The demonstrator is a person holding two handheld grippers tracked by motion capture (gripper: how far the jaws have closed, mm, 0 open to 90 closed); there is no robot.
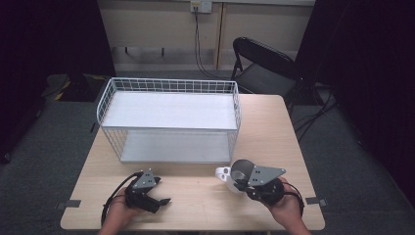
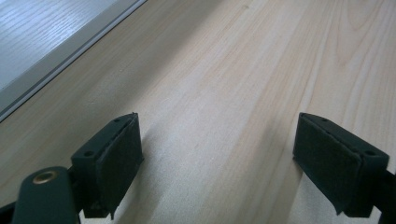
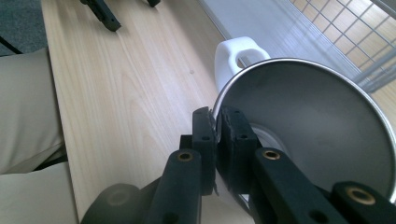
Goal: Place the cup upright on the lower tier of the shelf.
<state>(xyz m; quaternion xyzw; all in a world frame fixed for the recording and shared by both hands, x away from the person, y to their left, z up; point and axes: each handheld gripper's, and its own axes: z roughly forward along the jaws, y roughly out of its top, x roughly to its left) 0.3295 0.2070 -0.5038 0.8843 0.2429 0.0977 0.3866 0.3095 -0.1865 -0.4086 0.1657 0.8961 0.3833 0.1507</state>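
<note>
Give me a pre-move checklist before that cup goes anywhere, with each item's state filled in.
1. Grip on the cup: the right gripper is shut on its rim, one jaw inside and one outside. Ok.
2. Handle free: it points away from the jaws, touching nothing. Ok.
3. Cup contents: the metal inside looks bare. Ok.
4. Left gripper: open over bare table, holding nothing. Ok.
5. Wire rack: both of its shelves look bare, top one open from above. Ok.
6. Cup lifted or resting on the table: cannot tell.
</note>
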